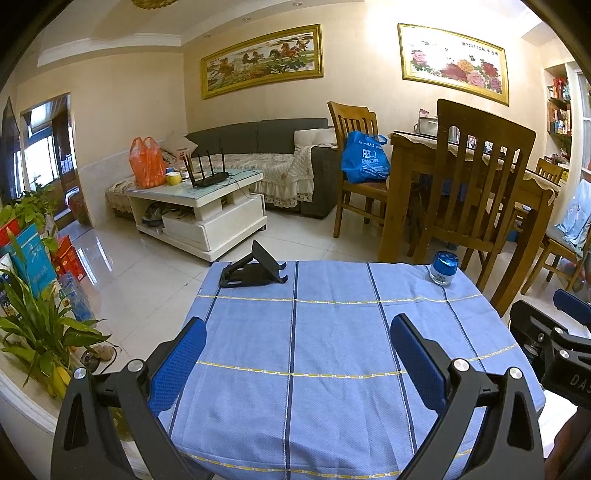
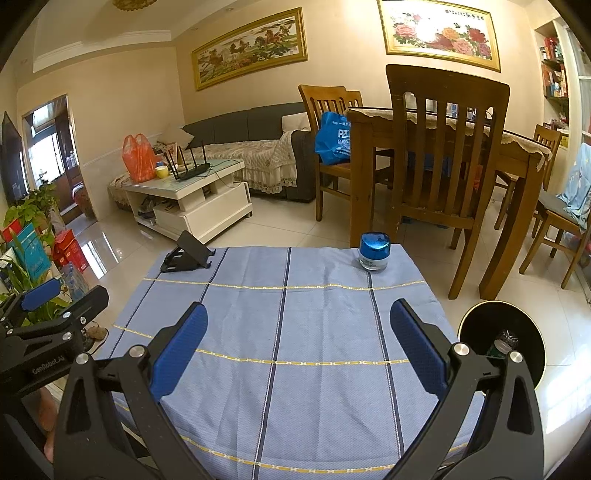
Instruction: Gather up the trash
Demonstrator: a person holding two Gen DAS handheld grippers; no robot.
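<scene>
Likely light, rigid, smooth: blue-capped jar (image 2: 374, 252) upright near far right corner of desk (image 2: 280, 332); best gripped around white body, below glossy cap. Left hand-held gripper (image 1: 298, 363) and right hand-held gripper (image 2: 298, 347) both spread wide, empty.

Both views bright, evenly lit, colours warm/yellowish. Main light is daylight from the balcony doorway (image 1: 48, 147) at far left; window panes there blown out to white. Glossy floor tiles (image 1: 122, 266) mirror that light as a pale streak with glare. Peony painting (image 2: 439, 33) has washed-out glare on its glass in the right wrist view, less so in the left. Blue checked tablecloth (image 1: 332, 350) sharp, weave texture resolved, only soft shadows on it. Strong fisheye: walls, picture frames and chair backs bow outward, black vignette in all 4 corners. Detail softens slightly toward the rims. No motion blur in either of the 2 frames.
</scene>
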